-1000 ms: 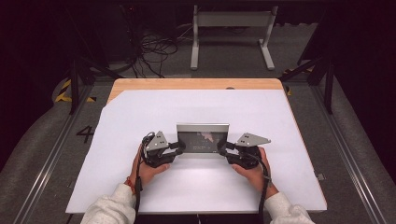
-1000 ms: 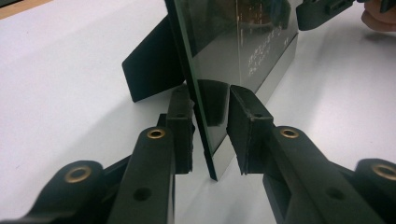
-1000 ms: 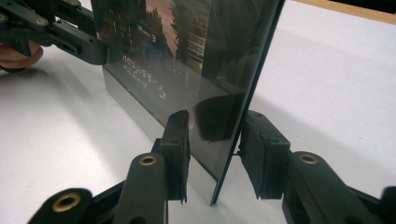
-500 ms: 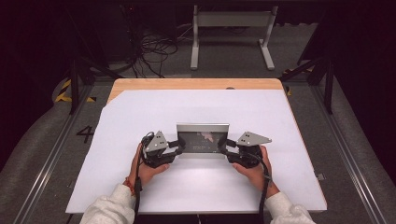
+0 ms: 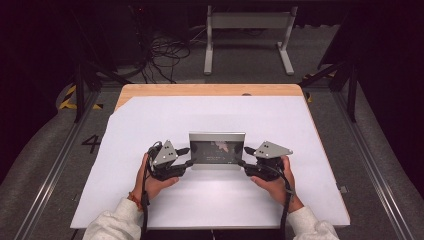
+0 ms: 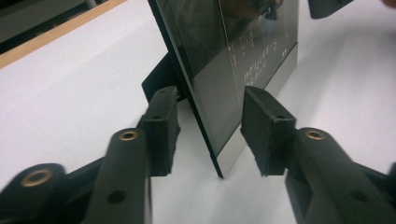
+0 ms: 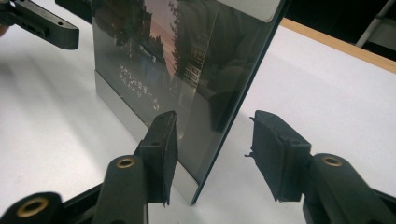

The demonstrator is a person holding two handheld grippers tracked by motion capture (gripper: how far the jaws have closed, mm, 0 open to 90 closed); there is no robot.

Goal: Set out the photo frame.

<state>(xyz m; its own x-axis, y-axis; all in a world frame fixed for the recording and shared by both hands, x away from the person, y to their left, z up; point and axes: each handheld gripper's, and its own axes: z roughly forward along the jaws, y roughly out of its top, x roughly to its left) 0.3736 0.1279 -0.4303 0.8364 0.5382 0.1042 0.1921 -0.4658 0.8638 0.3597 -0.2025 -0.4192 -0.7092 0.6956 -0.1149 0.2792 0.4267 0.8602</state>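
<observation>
A dark picture frame (image 5: 217, 148) with a silver border stands upright on the white table top, propped by its back stand (image 6: 159, 79). My left gripper (image 5: 186, 156) straddles its left end; in the left gripper view its jaws (image 6: 210, 130) have just been opening, and a gap shows on each side of the frame's edge (image 6: 219, 158). My right gripper (image 5: 246, 156) straddles the right end. Its jaws (image 7: 215, 154) have also just been opening, with the near pad close to the glass (image 7: 154, 60) and the far pad well off the back.
A white sheet (image 5: 150, 115) covers the table, with a bare wooden strip (image 5: 210, 90) at the far edge. Beyond the table, a metal stand (image 5: 247, 30) and loose cables (image 5: 165, 50) lie on the floor. Floor rails run along both sides.
The jaws of both grippers stand wider around the frame's ends than before. The hands and the frame have stayed in place.
</observation>
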